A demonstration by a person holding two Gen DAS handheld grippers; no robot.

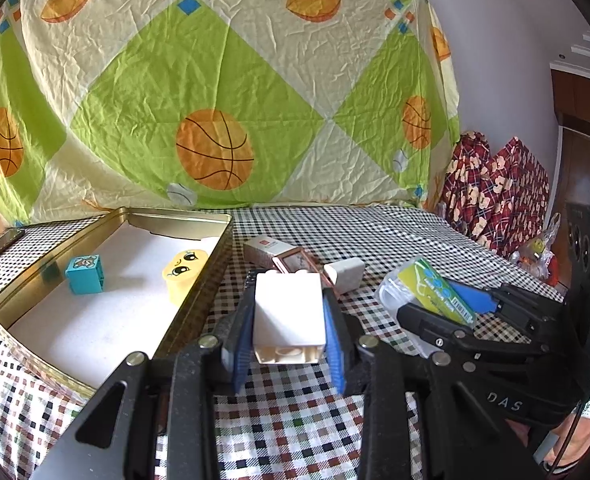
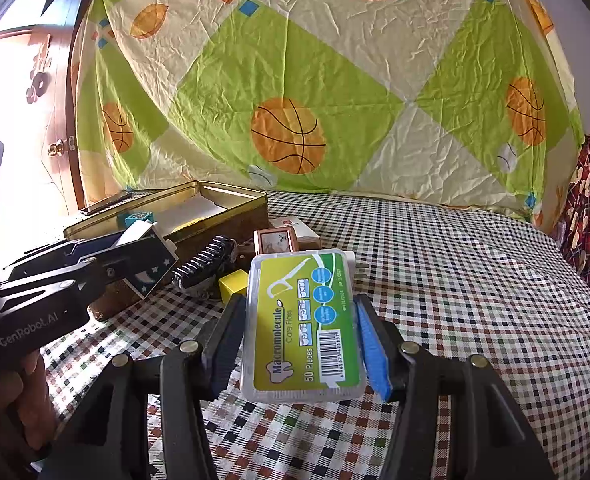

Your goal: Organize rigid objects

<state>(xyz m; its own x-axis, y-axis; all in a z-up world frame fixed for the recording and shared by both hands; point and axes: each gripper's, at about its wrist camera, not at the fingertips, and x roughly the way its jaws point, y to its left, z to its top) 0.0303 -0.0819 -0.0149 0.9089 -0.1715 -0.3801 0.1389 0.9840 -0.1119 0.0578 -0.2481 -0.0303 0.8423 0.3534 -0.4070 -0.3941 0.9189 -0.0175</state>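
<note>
My left gripper [image 1: 289,300] is shut on a white toy brick [image 1: 287,312], held just above the checkered cloth to the right of the gold tin [image 1: 187,320]. A blue cube [image 1: 85,274] and a yellow face block [image 1: 183,274] lie inside the tin. My right gripper [image 2: 299,304] is shut on a clear floss pick box [image 2: 303,324] with a green-yellow label, held flat over the table. In the left wrist view the right gripper [image 1: 451,300] and floss box [image 1: 431,292] sit to the right. In the right wrist view the left gripper [image 2: 151,248] is beside the tin [image 2: 231,204].
Between the grippers lie a pink framed item [image 1: 295,262], a white box with a red logo [image 1: 265,248], a white plug [image 1: 345,274], a black comb [image 2: 205,262] and a yellow cube [image 2: 233,284]. Plaid cushions [image 1: 495,196] sit at the far right.
</note>
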